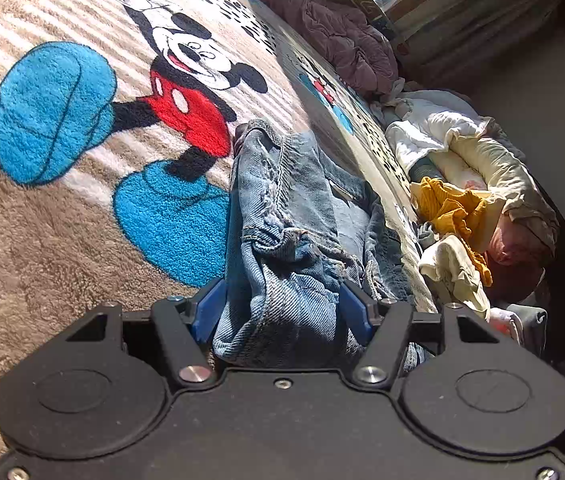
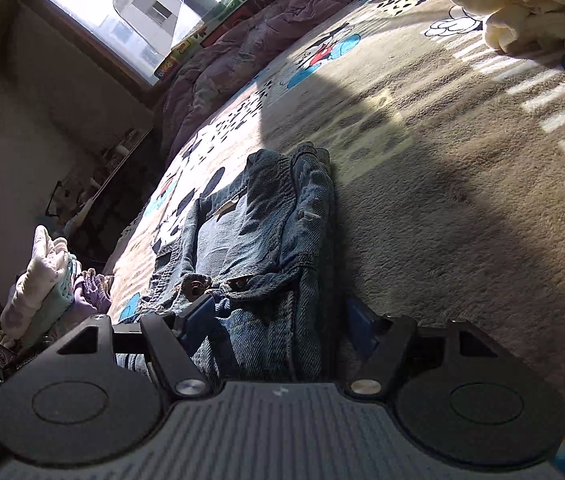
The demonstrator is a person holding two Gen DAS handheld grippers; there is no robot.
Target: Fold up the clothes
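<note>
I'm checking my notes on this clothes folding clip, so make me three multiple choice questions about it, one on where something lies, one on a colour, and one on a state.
1. Where do the denim jeans lie?
A. on the cartoon mouse blanket
B. on a bare wooden floor
C. inside a basket

2. What colour is the crumpled garment in the pile beside the blanket?
A. green
B. mustard yellow
C. black

3. How does the right gripper stand?
A. jaws apart with denim between them
B. shut on a white sock
C. shut with nothing between the jaws

Key: 1 A, the jeans rest on the printed plush. 2 B, it shows yellow among pale clothes. 3 A, a gap shows beside the denim at one blue finger.
</note>
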